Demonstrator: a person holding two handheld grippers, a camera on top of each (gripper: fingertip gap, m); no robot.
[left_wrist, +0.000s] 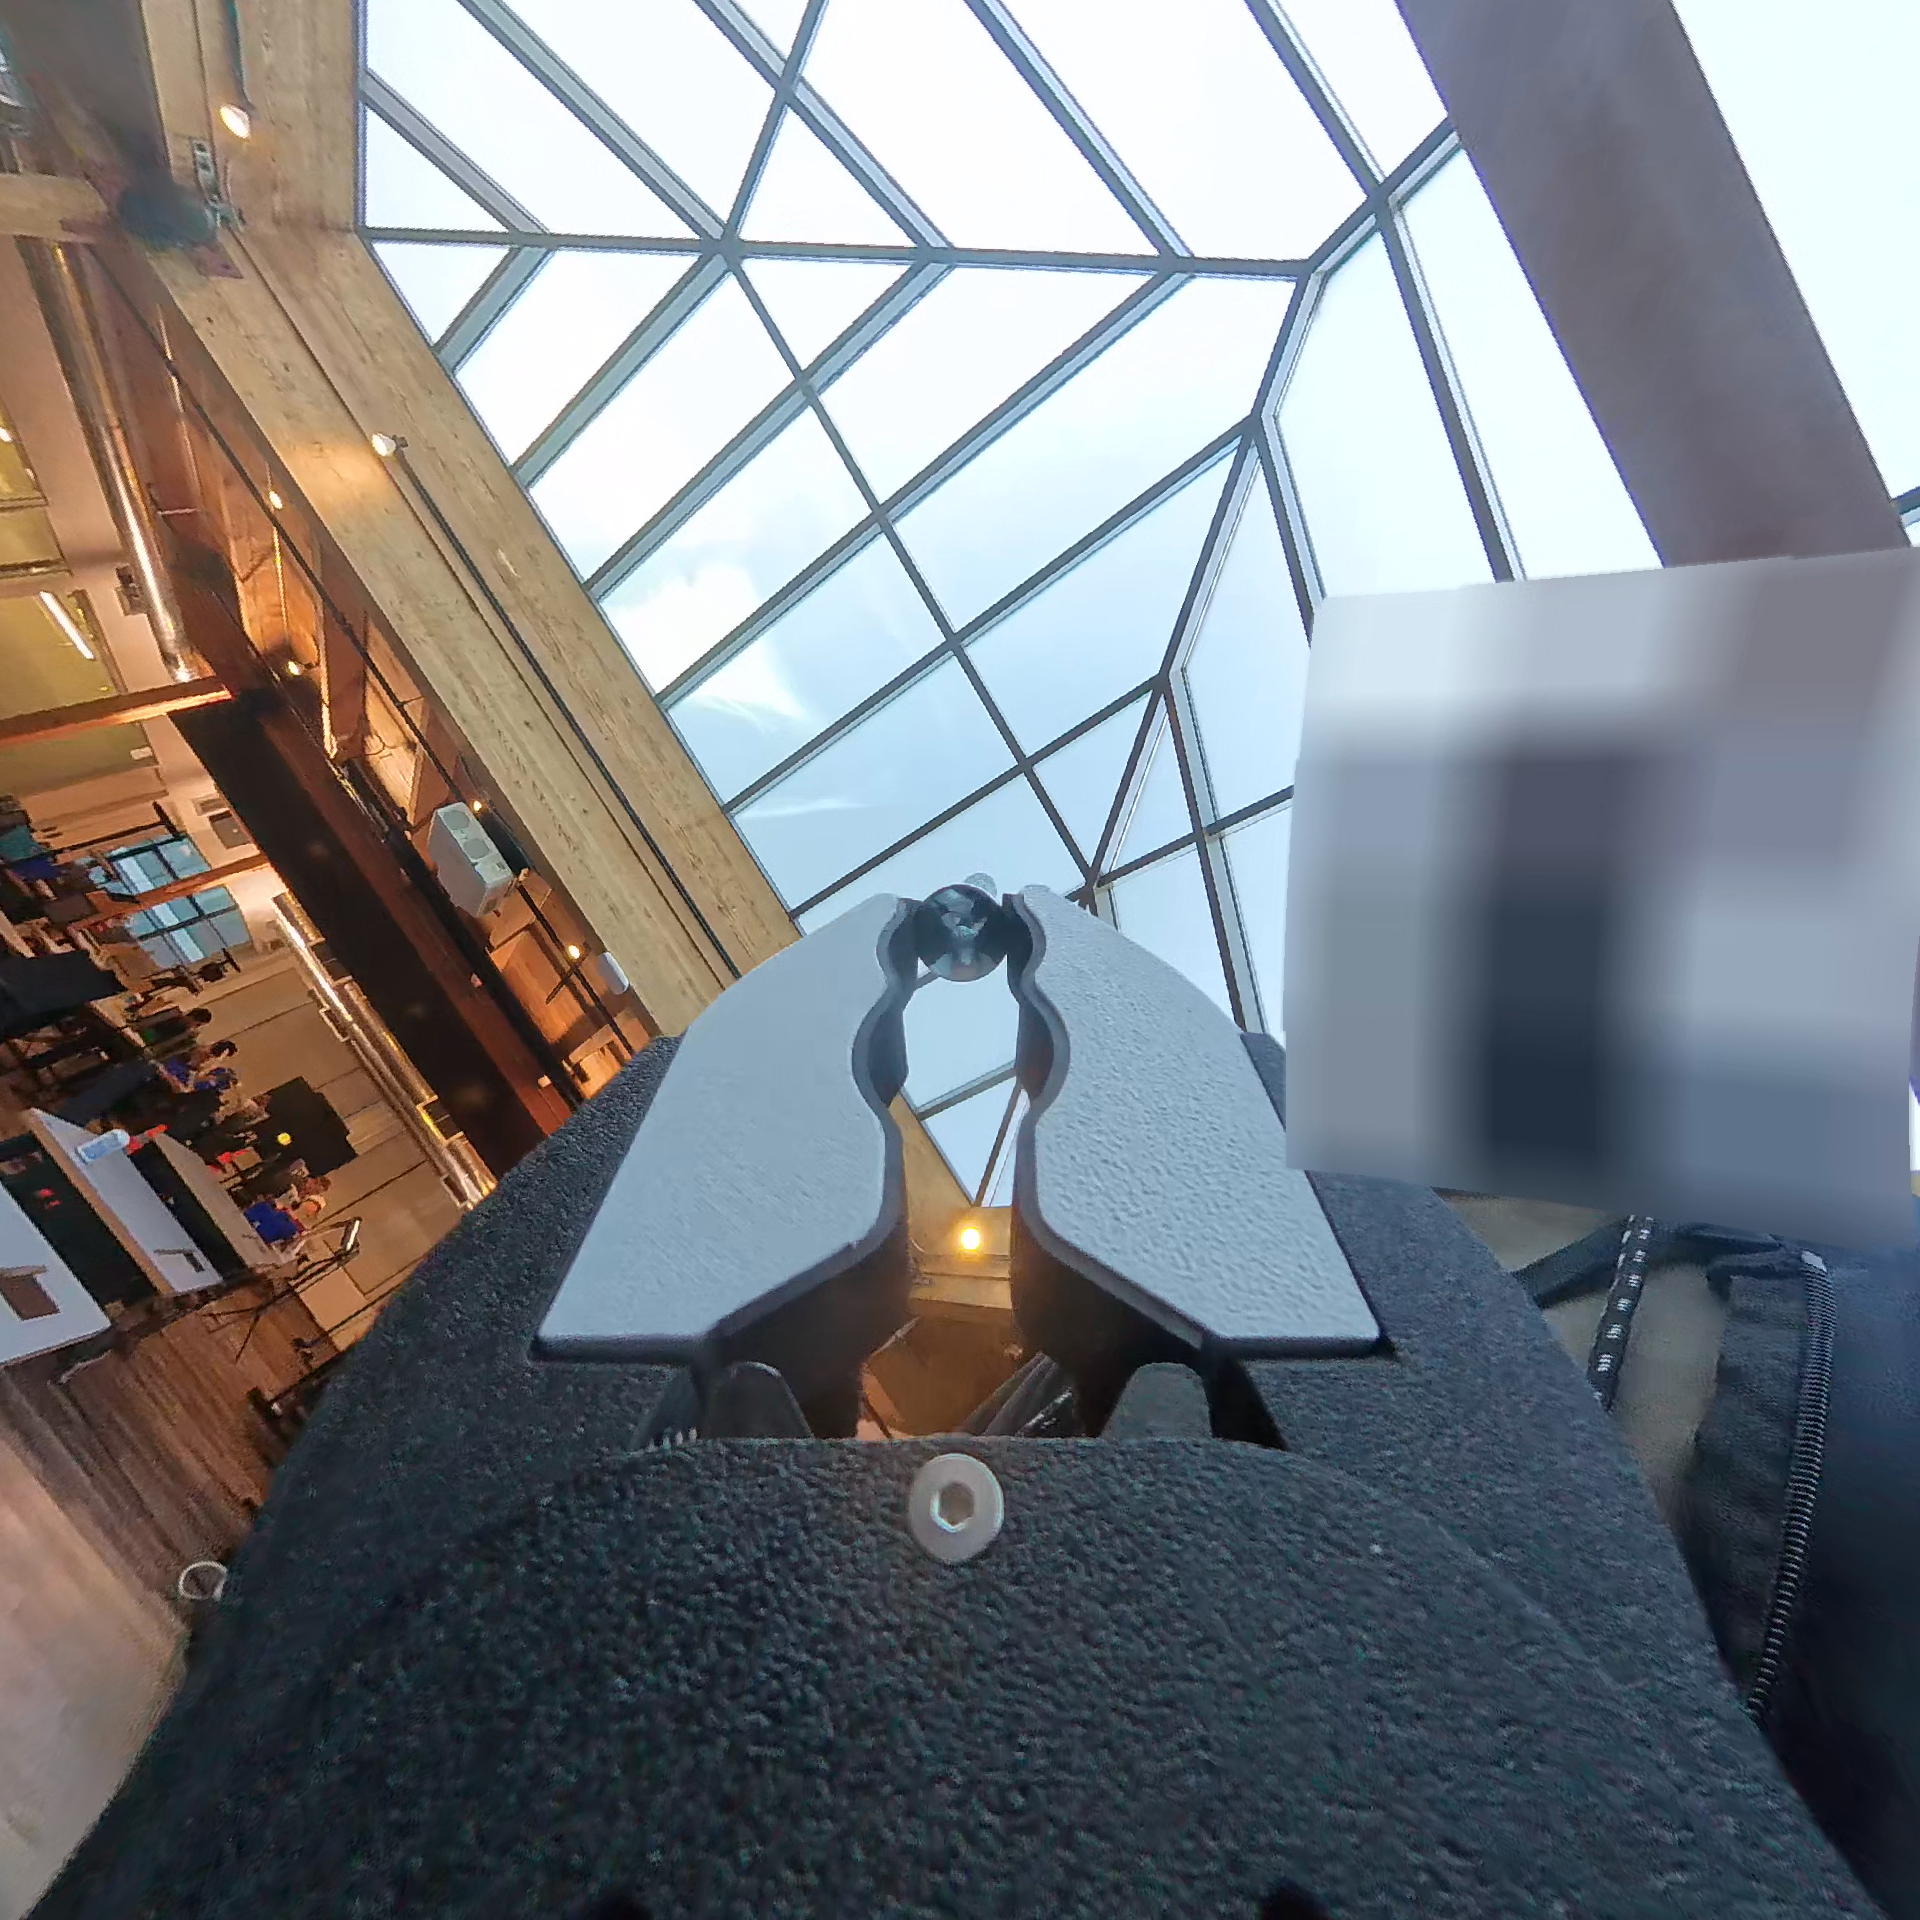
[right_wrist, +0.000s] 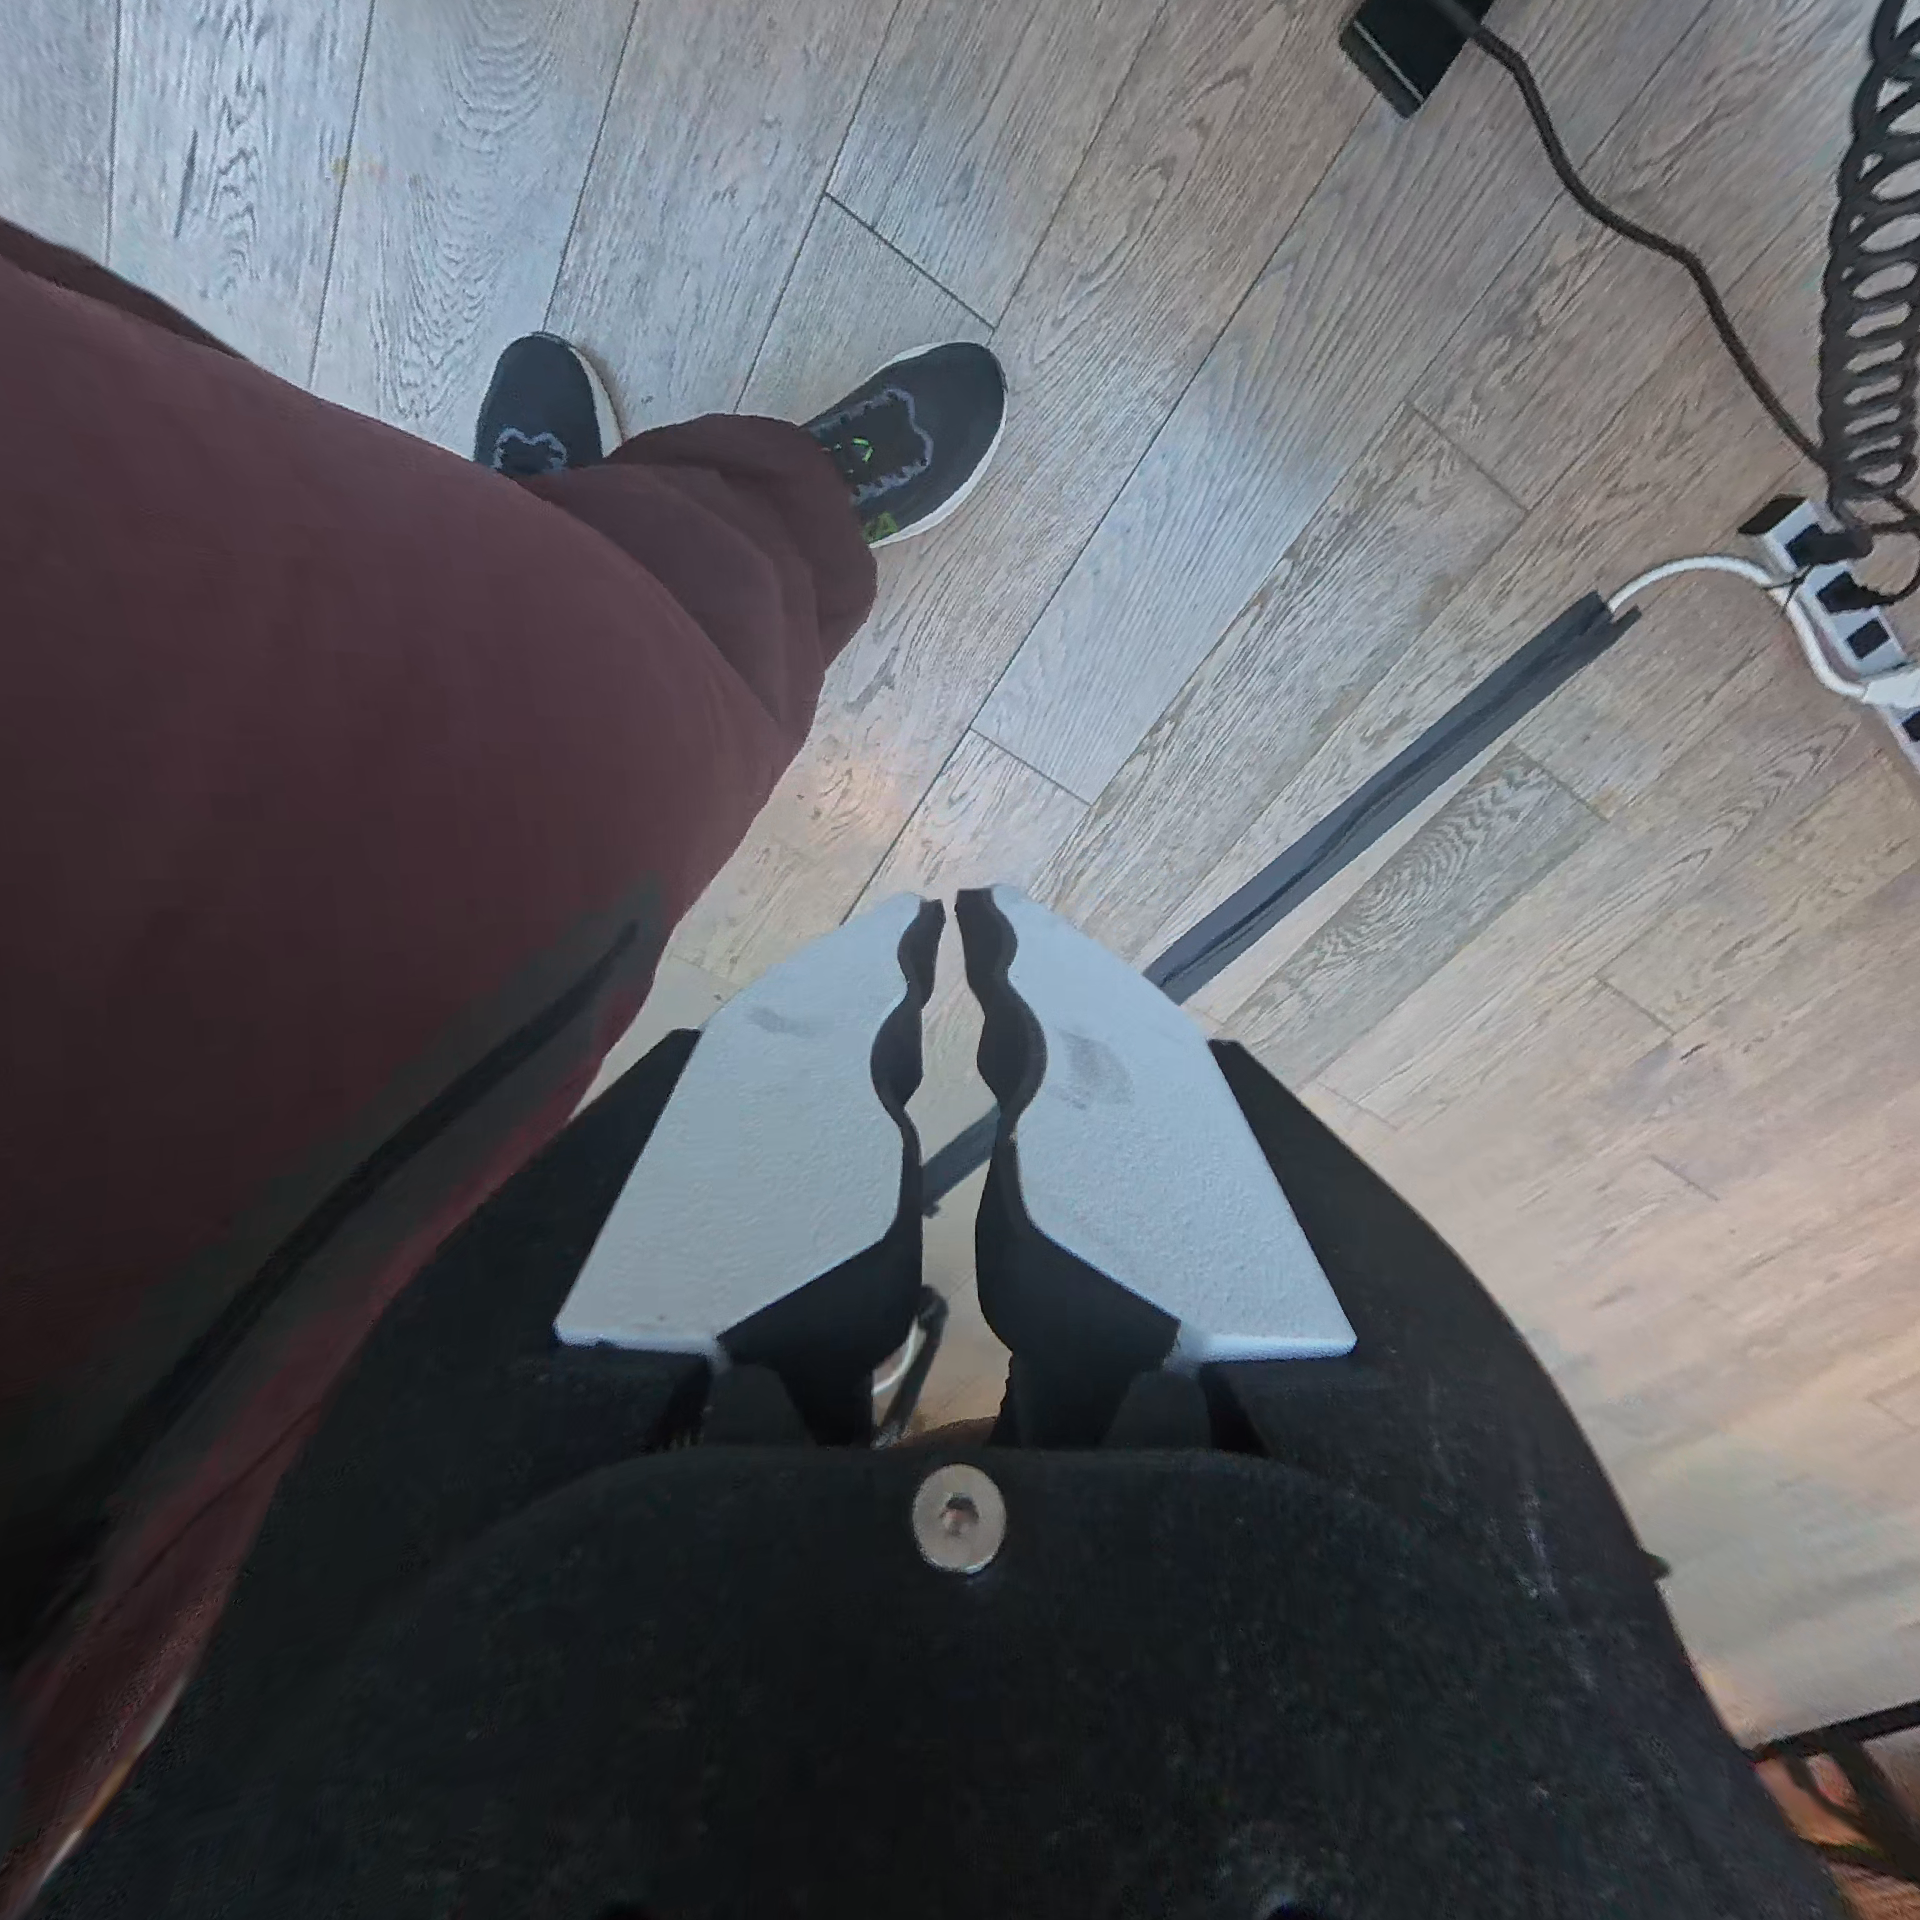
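My left gripper (left_wrist: 961, 912) points up at a glass roof (left_wrist: 935, 416). It is shut on a small dark round thing with a shiny metal part (left_wrist: 958, 943), pinched between the very tips of its grey fingers (left_wrist: 748, 1132). What the small thing is I cannot tell. My right gripper (right_wrist: 951, 906) points down at a grey wood-plank floor (right_wrist: 1299, 520). Its fingers (right_wrist: 769, 1143) stand almost together with only a thin slit between them, and nothing is held. It hangs beside a person's leg in dark red trousers (right_wrist: 312, 779).
Two black shoes (right_wrist: 914, 436) stand on the floor ahead. A dark flat strip (right_wrist: 1403, 790) lies on the planks. A white power strip (right_wrist: 1839, 613), a coiled black cable (right_wrist: 1870, 312) and a black adapter (right_wrist: 1403, 42) are at the right. A dark zipped jacket (left_wrist: 1787, 1507) is close on the left gripper's right. About 65 cm separates my left fingertips from my right.
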